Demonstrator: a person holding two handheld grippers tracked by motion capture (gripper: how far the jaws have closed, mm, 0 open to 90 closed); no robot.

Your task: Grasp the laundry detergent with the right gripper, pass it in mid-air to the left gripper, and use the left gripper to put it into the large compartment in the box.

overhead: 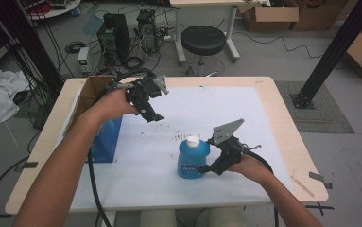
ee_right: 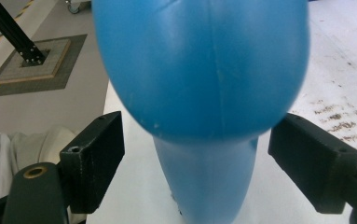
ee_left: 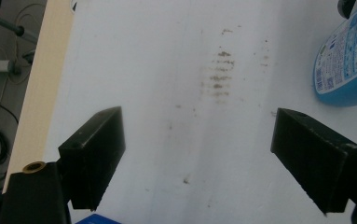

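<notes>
Near the desk's [overhead: 282,142] front edge, the blue bottle [overhead: 193,158] is straddled, ungripped, by the released right claw [overhead: 206,168]; the left claw [overhead: 152,111] is held released above.

In the right gripper view the blue bottle [ee_right: 199,84] runs off the top edge, cap unseen, close and soft-focused; in the left gripper view its label print [ee_left: 341,60] is too small to read; the cardboard box [overhead: 91,92] seems partly hidden behind the left forearm.
</notes>
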